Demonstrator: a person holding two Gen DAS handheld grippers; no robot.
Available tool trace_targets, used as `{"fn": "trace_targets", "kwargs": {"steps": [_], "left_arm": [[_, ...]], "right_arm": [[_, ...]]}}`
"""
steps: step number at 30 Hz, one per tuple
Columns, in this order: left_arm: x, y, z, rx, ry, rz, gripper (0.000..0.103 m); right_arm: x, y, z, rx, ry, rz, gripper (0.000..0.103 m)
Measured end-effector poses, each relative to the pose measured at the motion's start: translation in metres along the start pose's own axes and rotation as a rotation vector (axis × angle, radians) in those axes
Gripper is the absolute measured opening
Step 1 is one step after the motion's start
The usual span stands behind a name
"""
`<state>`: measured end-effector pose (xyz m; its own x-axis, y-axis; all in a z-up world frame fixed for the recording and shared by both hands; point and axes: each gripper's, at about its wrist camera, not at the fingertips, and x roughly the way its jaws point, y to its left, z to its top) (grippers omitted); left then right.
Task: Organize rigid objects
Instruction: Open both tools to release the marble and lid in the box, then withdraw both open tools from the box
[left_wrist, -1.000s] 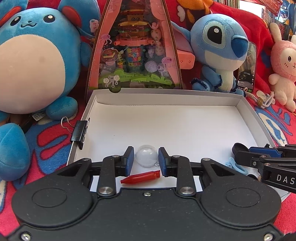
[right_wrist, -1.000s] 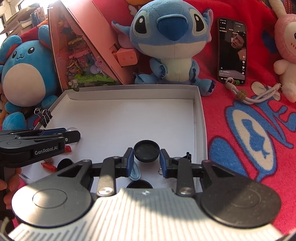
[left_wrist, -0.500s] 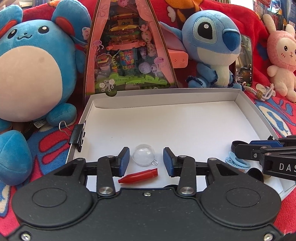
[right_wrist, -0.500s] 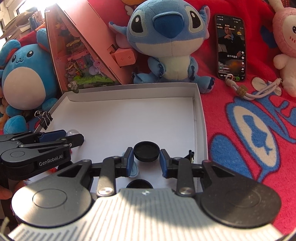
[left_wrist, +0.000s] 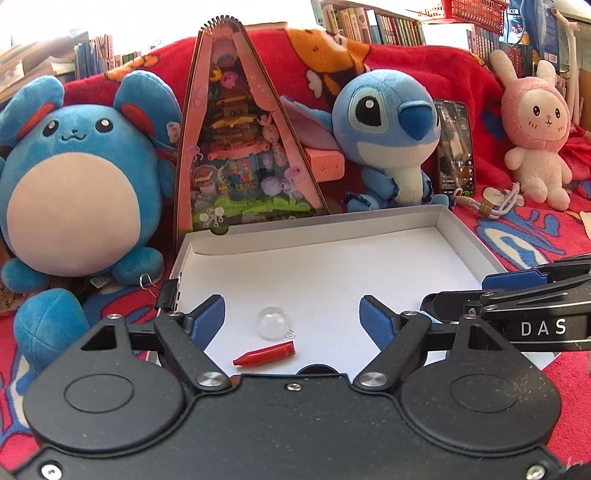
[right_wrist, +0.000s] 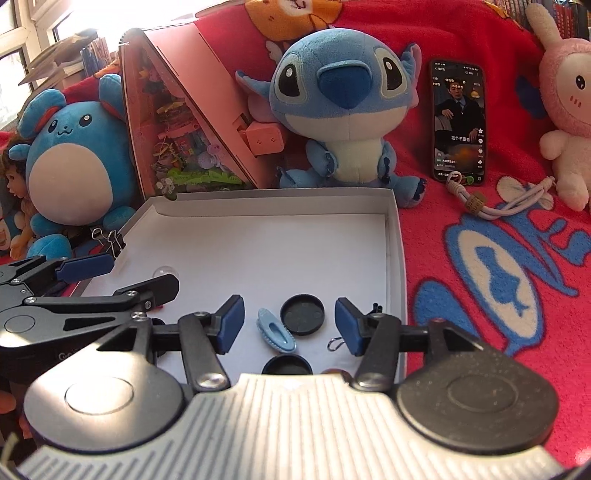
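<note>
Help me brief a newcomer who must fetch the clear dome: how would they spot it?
Find the shallow white box before the plush toys. At its near left, between the open left gripper fingers, sits the clear dome. Unlike the red crayon-like piece beside it, it is transparent and round.

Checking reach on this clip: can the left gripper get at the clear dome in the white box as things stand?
Probably yes. The left gripper is open, and the clear dome lies between its fingers on the white box floor, with only the red cone nearby.
</note>
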<state>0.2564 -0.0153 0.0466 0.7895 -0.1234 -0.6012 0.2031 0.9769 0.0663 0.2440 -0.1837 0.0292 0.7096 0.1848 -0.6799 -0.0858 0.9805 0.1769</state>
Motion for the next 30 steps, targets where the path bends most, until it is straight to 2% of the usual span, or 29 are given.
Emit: {"fn": "trace_targets", "kwargs": {"steps": [4, 8, 15, 30], "left_arm": [[-0.017, -0.001, -0.001, 0.009, -0.026, -0.009, 0.08], [-0.035, 0.001, -0.003, -0.017, -0.042, -0.048, 0.084], [-0.054, 0.003, -0.014, -0.046, -0.043, -0.057, 0.084], [-0.109, 0.0, -0.045, -0.082, -0.105, -0.11, 0.085]], "right_arm": [[-0.011, -0.002, -0.001, 0.005, -0.021, 0.016, 0.074], [-0.023, -0.006, -0.003, 0.003, -0.047, 0.026, 0.078], [-0.043, -0.004, -0.012, -0.038, -0.089, 0.029, 0.084], [-0.085, 0.006, -0.043, -0.169, -0.174, 0.035, 0.088]]}}
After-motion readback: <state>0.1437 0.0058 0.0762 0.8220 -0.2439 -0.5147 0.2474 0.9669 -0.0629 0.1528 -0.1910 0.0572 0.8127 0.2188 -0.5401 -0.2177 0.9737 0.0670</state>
